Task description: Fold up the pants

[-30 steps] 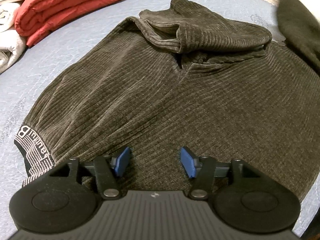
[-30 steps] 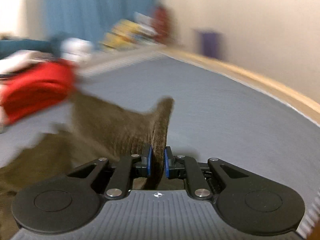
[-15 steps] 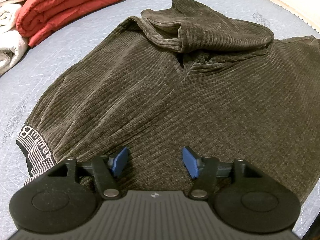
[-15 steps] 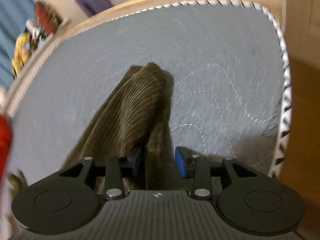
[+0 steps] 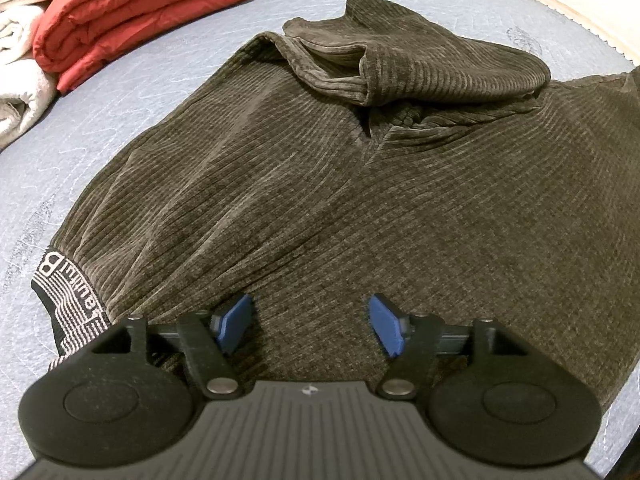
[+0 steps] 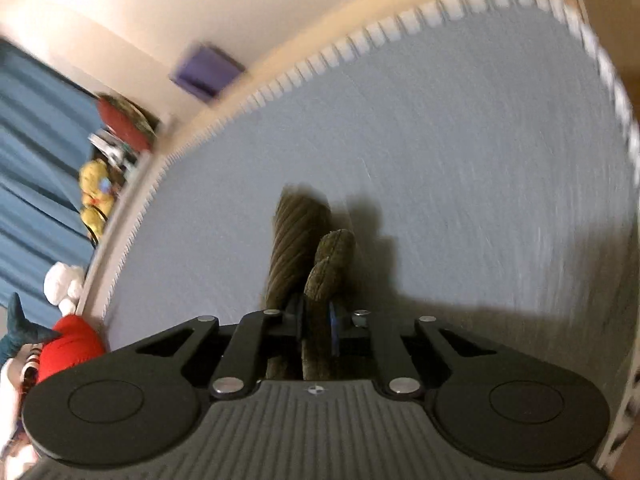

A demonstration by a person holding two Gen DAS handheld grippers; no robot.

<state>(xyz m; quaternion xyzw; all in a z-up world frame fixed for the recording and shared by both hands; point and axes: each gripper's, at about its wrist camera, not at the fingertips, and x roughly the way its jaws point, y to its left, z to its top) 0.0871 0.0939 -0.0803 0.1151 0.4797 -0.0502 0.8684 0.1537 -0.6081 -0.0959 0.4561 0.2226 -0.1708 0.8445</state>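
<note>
pants [image 5: 320, 184], dark olive corduroy, spread across grey-blue quilted mattress [image 5: 120, 92] and filling most of left wrist view. waistband [image 5: 68, 304] at near left edge, black with white woven lettering, curling under toward camera. one leg [image 5: 420, 68] doubled back on top of main body at far side, hem opening facing left, loose fold bulging above flat cloth. ribs of corduroy running crosswise, a few soft creases near middle.

left gripper [image 5: 310, 322] low over near part of pants, blue pads [image 5: 234, 322] set wide apart, nothing between them, bare cloth showing in gap. cannot tell whether pad tips touch fabric.

right gripper [image 6: 316, 330] pinched narrow on a bunched fold of pants [image 6: 320, 272], cloth squeezed between blue-edged pads and rising forward in two rounded lobes beyond tips. mattress below in that view blurred, white stitched piping along its edge, shadow of cloth and tool falling to right.

folded red blanket [image 5: 136, 12] at far left of mattress, well apart from pants, cream towel [image 5: 20, 80] just beside it. blue curtain [image 6: 36, 152] and soft toys [image 6: 94, 196] along wall in right wrist view, blurred.
</note>
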